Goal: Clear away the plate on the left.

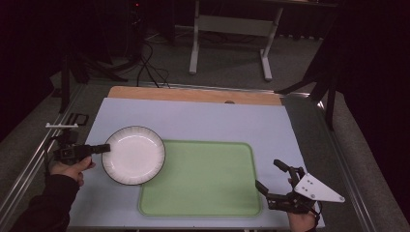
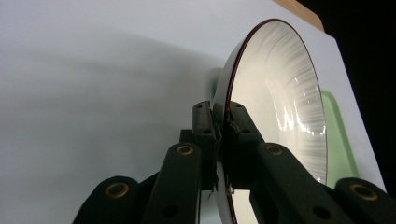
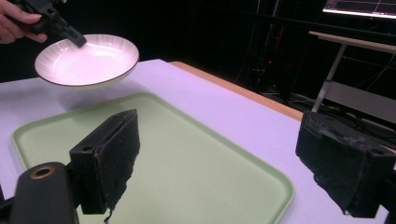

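Gripping the white plate point(image 1: 134, 155) by its left rim, the left gripper point(image 1: 102, 148) is holding it clear of the table, its two black jaws pressed tight on either side of the thin dark-edged rim. In the left gripper view the plate point(image 2: 275, 102) is standing almost edge-on between the pads, its ribbed inner face turned to the right. In the right gripper view the plate point(image 3: 87, 60) is hanging in the air above the far corner of the green tray point(image 3: 187, 168), roughly level, with a soft shadow lying on the surface beneath it. From above, the plate is overlapping the tray's point(image 1: 203, 179) upper left corner, part of it over the tray and part over the pale blue mat point(image 1: 193, 121) that is covering the table. The person's left hand point(image 1: 72, 168) is wrapping around the gripper's body, the dark sleeve coming in from the bottom left corner.

The right gripper point(image 1: 272, 181) is sitting near the tray's lower right corner, its jaws spread wide with nothing between them, its grey three-cornered plate showing on top. In its own view the two pads are standing far apart, the tray lying open between them. A strip of wooden tabletop point(image 1: 193, 94) is showing past the mat's far edge.
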The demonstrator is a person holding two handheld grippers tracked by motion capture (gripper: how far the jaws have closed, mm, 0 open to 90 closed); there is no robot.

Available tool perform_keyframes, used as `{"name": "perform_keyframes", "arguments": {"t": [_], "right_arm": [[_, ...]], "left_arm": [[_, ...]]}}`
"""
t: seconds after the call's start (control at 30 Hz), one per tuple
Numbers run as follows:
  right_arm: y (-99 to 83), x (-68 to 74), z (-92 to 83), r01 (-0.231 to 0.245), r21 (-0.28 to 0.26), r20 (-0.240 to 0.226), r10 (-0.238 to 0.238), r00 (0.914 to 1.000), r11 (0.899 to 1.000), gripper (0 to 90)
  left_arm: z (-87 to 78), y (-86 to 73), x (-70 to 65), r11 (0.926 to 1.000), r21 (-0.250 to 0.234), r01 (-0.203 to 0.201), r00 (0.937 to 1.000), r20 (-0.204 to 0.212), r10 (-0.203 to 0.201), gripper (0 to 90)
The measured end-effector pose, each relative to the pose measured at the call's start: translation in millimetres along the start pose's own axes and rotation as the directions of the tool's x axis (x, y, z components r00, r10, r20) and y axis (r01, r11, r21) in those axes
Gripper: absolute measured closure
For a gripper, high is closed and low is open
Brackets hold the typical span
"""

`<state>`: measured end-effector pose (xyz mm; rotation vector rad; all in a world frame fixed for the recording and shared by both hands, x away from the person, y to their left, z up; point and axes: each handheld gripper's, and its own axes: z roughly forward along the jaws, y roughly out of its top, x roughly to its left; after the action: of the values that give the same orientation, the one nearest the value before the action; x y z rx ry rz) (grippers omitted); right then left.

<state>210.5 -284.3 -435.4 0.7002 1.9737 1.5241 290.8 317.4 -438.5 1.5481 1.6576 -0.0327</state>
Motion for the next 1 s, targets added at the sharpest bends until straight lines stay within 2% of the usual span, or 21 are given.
{"name": "perform_keyframes", "arguments": {"t": [0.2,0.23,0.37,0.43,0.47,0.57,0.6,0.63,0.8,0.87,1.0], "right_arm": [[0.0,-0.1,-0.1,0.001,0.001,0.002,-0.001,1.0,1.0,13.5],[-0.1,-0.2,-0.1,0.0,0.002,0.002,0.0,1.0,1.0,13.5],[-0.4,-0.1,0.5,0.001,0.004,0.001,-0.001,1.0,1.0,13.5],[-0.4,0.1,0.4,0.001,0.003,0.003,-0.001,1.0,1.0,13.5],[-0.1,0.2,-0.2,0.001,0.002,0.005,-0.001,1.0,1.0,13.5],[-0.1,0.1,-0.5,0.002,0.0,0.006,-0.002,1.0,1.0,13.5],[-0.1,0.1,-0.5,0.002,0.0,0.006,-0.002,1.0,1.0,13.5],[-0.1,0.3,-0.6,0.002,0.002,0.007,-0.002,1.0,1.0,13.6],[-0.1,0.5,-1.2,0.003,0.001,0.006,-0.003,1.0,1.0,13.6],[-0.2,0.5,-1.3,0.004,0.002,0.006,-0.004,1.0,1.0,13.6],[-0.3,0.3,-1.5,0.003,0.002,0.007,-0.003,1.0,1.0,13.6]], "left_arm": [[7.1,3.8,-24.5,0.9987,0.028,-0.043,0.9977,0.053,0.042,85.1],[8.4,3.5,-27.4,0.9989,0.028,-0.039,0.9977,0.057,0.037,85.1],[16.7,3.1,-44.0,0.9965,0.054,-0.064,0.9931,0.102,0.059,85.1],[16.7,3.1,-44.0,0.9965,0.054,-0.064,0.9931,0.102,0.059,85.0],[22.0,3.7,-57.4,0.9927,0.067,-0.101,0.9881,0.123,0.092,85.0],[26.8,4.0,-69.0,0.9904,0.069,-0.119,0.9845,0.137,0.109,85.0],[26.8,4.0,-69.0,0.9904,0.069,-0.119,0.9845,0.137,0.109,85.0],[30.0,5.1,-75.2,0.988,0.079,-0.133,0.9808,0.154,0.12,84.9],[37.5,4.6,-85.9,0.9846,0.099,-0.144,0.9773,0.171,0.125,85.0],[42.8,4.2,-93.2,0.9809,0.11,-0.161,0.9725,0.187,0.138,84.9],[47.3,4.7,-100.3,0.9795,0.11,-0.169,0.9681,0.205,0.144,84.9]]}}
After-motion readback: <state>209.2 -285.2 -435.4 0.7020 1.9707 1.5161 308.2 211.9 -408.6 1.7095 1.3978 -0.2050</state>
